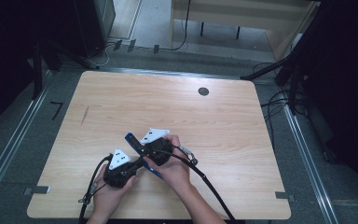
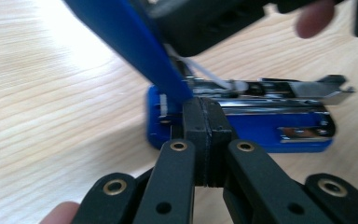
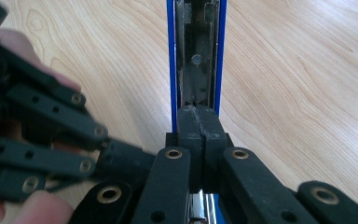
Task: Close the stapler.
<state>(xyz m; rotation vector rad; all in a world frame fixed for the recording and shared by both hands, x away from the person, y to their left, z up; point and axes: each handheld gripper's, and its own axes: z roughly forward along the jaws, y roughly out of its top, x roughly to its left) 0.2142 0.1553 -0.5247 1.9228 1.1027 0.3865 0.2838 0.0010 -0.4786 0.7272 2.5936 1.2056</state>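
Blue stapler (image 2: 279,126) sits on the wooden table (image 1: 223,116), near the front edge, a bit left of centre, between your two hands. It's swung open: the blue top arm (image 2: 130,42) is lifted away from the base, and the metal staple channel (image 2: 289,88) is exposed along the base.

Handling, my guess: rigid plastic and metal, light to moderate weight, not fragile. The hinge is the catch; the two halves pivot freely, so the whole thing will flop if you hold just one half. The plastic looks smooth and may slip under narrow pads. Best hold is across the sides of each half, away from the staple channel and its spring.

Left gripper (image 2: 206,140): jaws look pressed together at the hinge end of the base; whether anything is pinched between them, cannot tell. Left hand (image 1: 107,193) low and left in the high view.

Right gripper (image 3: 199,135): jaws closed to a hairline, sitting at the end of the lifted arm, whose inner metal track (image 3: 196,56) runs straight away from them. Actual grip unclear too. Right hand (image 1: 175,170) beside the left; the grippers almost touch.
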